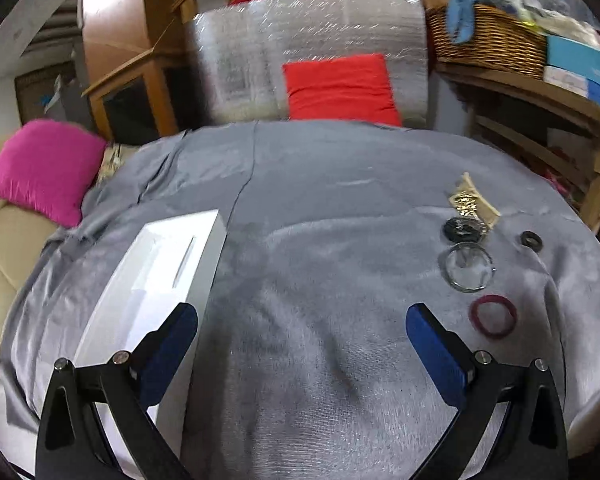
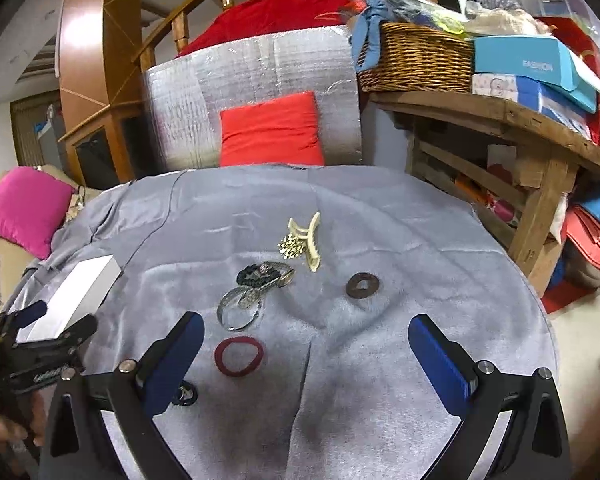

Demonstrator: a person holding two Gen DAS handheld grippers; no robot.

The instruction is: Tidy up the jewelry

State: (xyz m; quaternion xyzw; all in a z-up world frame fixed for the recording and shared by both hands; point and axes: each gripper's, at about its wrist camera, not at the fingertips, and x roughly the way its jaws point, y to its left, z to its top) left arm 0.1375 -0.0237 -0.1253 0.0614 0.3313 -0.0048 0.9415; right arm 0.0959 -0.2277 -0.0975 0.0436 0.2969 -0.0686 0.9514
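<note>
On the grey velvety cloth (image 2: 380, 240) covering the round table, jewelry sits in a loose cluster; landmark = maroon elastic hair-tie ring (image 2: 239, 356). Count: one maroon ring, one clear glass-like bangle (image 2: 239, 307) just beyond it, one dark beaded scrunchie-type bracelet (image 2: 256, 273) touching the bangle's far edge, one small gold bead cluster (image 2: 290, 246) further out, one cream plastic claw hair clip (image 2: 306, 240) beside the gold cluster, one dark flat disc ring (image 2: 363, 285) off to the right and well apart, one small dark piece (image 2: 185, 394) near side of the maroon ring, partly hidden by the right gripper's finger. One white rectangular box (image 1: 156, 280) with a slot, far left of the maroon ring.

Right gripper (image 2: 306, 344): jaws spread wide, nothing held, maroon ring lies between the fingers, nearer the left one. Left gripper (image 1: 302, 332): jaws released too, empty, over bare cloth; its left finger overlaps the white box, maroon ring just outside its right finger.

Background: one red cushion (image 2: 272, 130), one pink cushion (image 2: 24, 210), one wicker basket (image 2: 416, 60) on a wooden shelf.
</note>
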